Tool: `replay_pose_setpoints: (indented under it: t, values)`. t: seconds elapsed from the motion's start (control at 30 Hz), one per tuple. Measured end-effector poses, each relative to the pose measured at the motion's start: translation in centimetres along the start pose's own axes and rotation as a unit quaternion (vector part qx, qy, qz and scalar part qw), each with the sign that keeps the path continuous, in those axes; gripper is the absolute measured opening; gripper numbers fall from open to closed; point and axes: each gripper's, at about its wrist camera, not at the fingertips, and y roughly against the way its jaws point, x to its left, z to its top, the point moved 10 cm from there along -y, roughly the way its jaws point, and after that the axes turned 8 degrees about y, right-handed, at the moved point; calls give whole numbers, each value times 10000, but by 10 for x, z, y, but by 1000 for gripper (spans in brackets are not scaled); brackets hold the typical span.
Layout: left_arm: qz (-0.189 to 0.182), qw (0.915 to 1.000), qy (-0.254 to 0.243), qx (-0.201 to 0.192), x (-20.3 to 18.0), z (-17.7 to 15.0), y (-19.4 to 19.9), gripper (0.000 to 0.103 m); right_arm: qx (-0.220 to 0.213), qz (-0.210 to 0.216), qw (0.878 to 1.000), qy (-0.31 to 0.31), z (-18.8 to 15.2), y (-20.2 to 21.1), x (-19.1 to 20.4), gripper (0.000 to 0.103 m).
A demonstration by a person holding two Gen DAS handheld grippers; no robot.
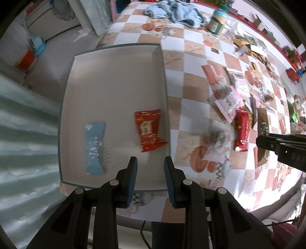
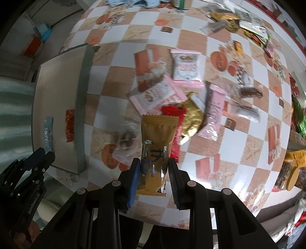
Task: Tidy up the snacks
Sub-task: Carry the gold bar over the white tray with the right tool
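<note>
A white shallow box [image 1: 114, 76] lies on the checkered table with a light blue packet [image 1: 95, 147] and a red packet [image 1: 149, 132] inside. My left gripper [image 1: 151, 162] hangs over the box's near edge, jaws drawn close with nothing between them. In the right wrist view, my right gripper [image 2: 154, 164] is shut on a gold-brown snack packet [image 2: 156, 138], held above the table just right of the box [image 2: 81, 115]. Below it lies a heap of loose snacks: pink packets [image 2: 158, 95], a gold pouch [image 2: 192, 118], a long red packet [image 1: 242, 132] and a clear-wrapped snack [image 1: 216, 141].
A blue towel [image 1: 176, 13] and a green-lidded jar [image 1: 218, 21] stand at the table's far end. More packets [image 2: 252, 32] are strewn along the far right. An orange and blue bin [image 1: 28, 59] sits on the floor to the left. The table's near edge is close below both grippers.
</note>
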Motion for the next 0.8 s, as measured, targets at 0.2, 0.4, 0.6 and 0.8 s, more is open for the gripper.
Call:
replay_pose_setpoints:
  t: [0.2, 0.4, 0.6, 0.8]
  values:
    - [81, 9995, 288, 25, 24, 0, -3, 32, -33, 78, 9994, 348, 16, 0, 37, 32]
    - [146, 9984, 551, 43, 48, 0, -6, 32, -51, 155, 9976, 678, 28, -2, 72, 32]
    - [213, 9973, 704, 57, 64, 3, -10, 32, -45, 248, 9956, 906, 41, -6, 102, 32]
    - [270, 9964, 800, 61, 77, 7, -16, 32, 4, 496, 9928, 1087, 52, -10, 132, 32]
